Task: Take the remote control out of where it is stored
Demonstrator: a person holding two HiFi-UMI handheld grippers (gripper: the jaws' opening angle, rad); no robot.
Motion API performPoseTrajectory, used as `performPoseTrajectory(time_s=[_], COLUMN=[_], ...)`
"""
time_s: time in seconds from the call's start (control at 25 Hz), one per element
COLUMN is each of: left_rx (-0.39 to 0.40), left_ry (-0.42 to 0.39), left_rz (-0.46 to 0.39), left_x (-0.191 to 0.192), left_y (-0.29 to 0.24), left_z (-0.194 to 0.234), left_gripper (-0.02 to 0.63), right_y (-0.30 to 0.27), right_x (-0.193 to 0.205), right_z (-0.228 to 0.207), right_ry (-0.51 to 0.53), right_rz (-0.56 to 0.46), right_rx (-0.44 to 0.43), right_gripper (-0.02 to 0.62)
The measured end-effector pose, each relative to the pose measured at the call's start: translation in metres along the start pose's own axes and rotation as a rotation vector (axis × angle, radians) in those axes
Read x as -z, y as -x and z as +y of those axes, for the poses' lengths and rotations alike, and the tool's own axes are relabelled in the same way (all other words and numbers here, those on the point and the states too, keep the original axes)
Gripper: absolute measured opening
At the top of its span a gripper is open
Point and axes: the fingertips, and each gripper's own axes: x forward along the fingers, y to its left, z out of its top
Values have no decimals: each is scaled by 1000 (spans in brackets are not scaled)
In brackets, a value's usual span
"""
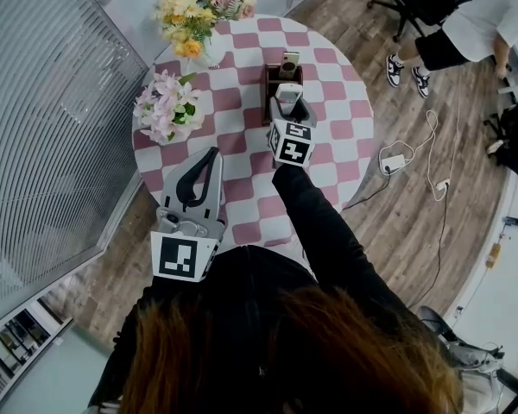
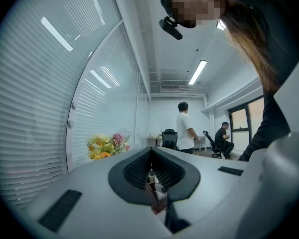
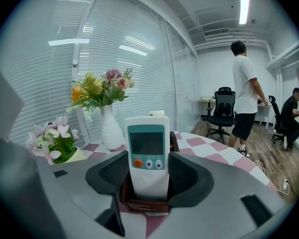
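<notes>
On the table (image 1: pixel 345 136), the holder (image 3: pixel 142 205) stores the remote (image 3: pixel 148 153) upright, long axis vertical. Your right gripper (image 3: pixel 148 178), the nearer one, grips its sides just above the holder. Your left gripper (image 2: pixel 152 171) is closed, empty, well back. The right gripper view shows pad contact; the head view hides it.

smooth white plastic remote control (image 3: pixel 147 156), dark wood-look holder (image 3: pixel 142 205), matt checked cloth tablecloth (image 1: pixel 242 136).
</notes>
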Motion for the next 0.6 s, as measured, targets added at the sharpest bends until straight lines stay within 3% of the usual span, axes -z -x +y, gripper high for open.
performPoseTrajectory(time_s=[0.32, 0.6], left_rx=[7, 21], left_ry=[1, -1], left_rz=[-20, -33], left_x=[-3, -7], left_y=[1, 1], left_z=[-2, -7], left_gripper=[9, 9], right_y=[27, 59], right_x=[-33, -56], right_z=[13, 20], right_ry=[65, 57], right_rz=[-94, -166], right_rx=[-55, -89], right_gripper=[261, 261])
